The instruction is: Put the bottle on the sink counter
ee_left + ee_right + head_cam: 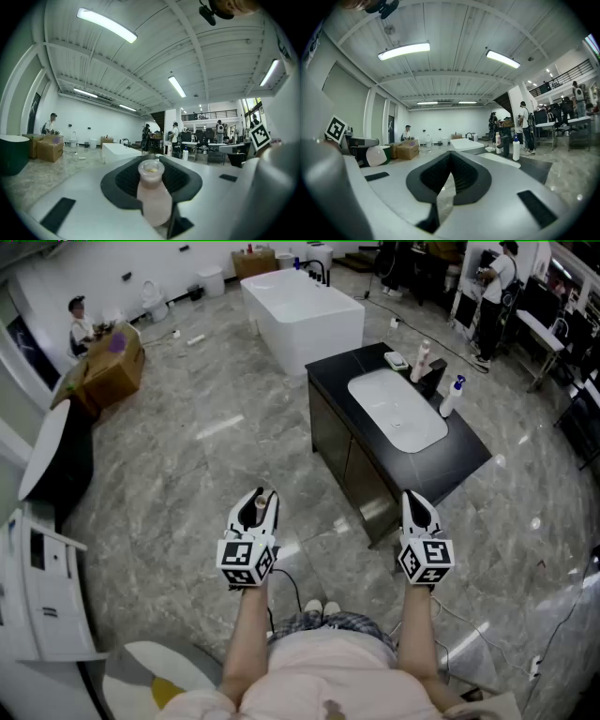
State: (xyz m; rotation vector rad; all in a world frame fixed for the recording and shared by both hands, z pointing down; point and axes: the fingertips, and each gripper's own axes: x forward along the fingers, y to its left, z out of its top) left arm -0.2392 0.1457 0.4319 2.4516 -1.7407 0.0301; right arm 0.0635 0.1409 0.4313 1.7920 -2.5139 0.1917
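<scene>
Pinched upright between the dark pads of the left tongs [261,498], the small pale pink bottle [152,192] shows its open mouth above the pads, its body pressed on both sides. It hangs over the grey marble floor [187,456], well apart from the black table [459,456], which stands ahead and to the right. Just beside the left pair, the right tongs [415,502] are pressed together at the tips with nothing between them. Set into the table is a white basin [398,409]; along its far edge stand a white spray bottle [452,397], a dark faucet [433,378] and a pale tall bottle [423,362]. Beyond the table's far corner stands a white bathtub [302,315]. Off to the far left, a person [80,326] sits by a cardboard box [108,367].
</scene>
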